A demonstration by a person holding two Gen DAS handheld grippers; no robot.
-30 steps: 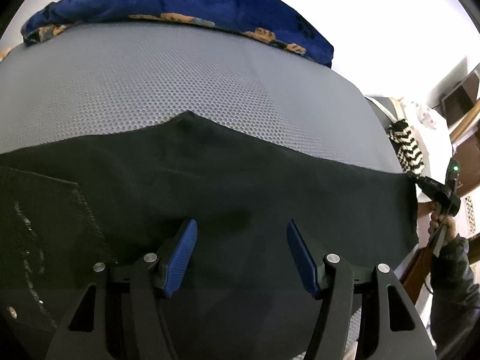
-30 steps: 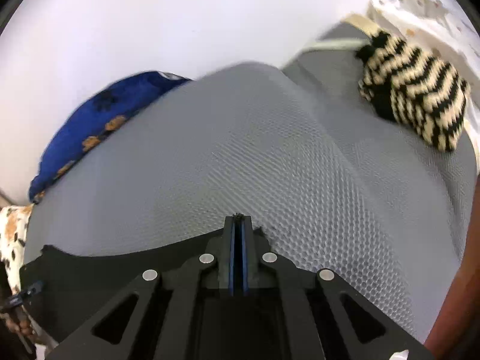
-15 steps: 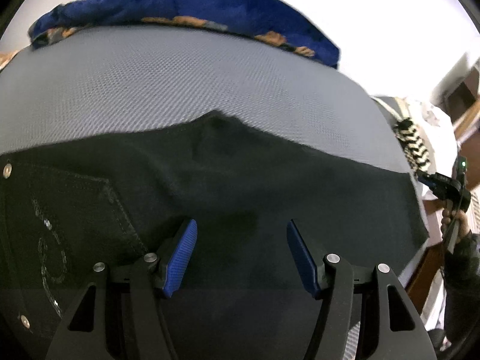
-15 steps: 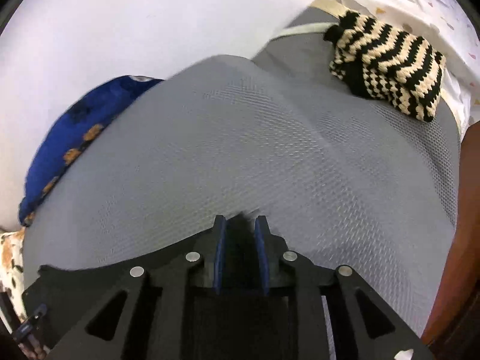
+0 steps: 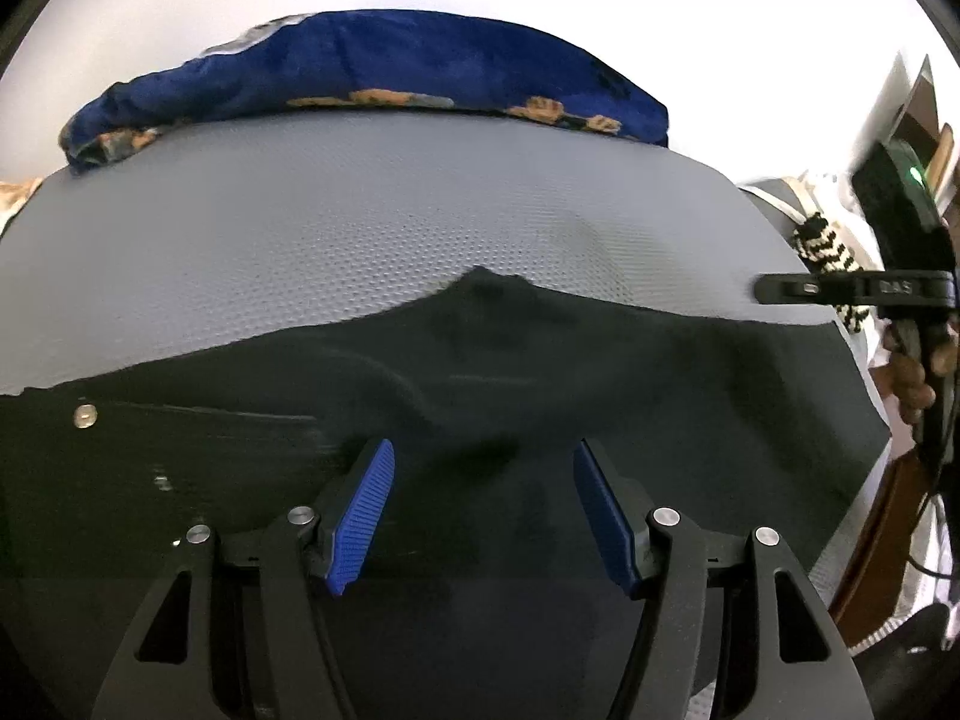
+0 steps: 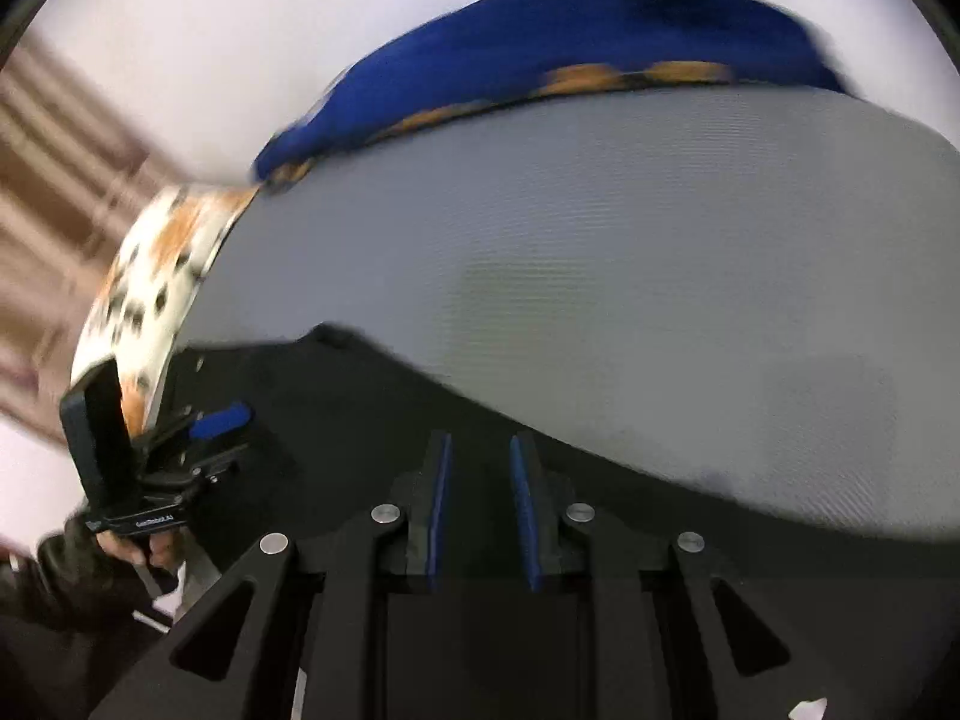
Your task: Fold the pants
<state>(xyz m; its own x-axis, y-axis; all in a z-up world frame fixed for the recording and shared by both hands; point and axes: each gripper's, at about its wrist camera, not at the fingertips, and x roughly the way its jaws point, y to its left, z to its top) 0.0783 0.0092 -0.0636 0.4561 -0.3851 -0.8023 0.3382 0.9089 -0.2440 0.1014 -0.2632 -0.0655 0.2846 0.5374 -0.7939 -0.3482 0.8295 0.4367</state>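
Here, black pants (image 5: 540, 396) flat on grey mat (image 5: 360, 222), blue blanket (image 5: 384, 72) behind

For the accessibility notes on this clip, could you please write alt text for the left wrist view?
The left gripper hangs open, nothing between its blue pads, over black pants spread on a grey mesh mattress. A blue patterned blanket lies bunched along the far edge, and at the right edge a hand holds the right gripper.

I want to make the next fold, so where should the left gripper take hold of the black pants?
Probably the far edge of the black pants, at the raised peak, approached from above over the grey mat. That edge lies free, and the left gripper is open.
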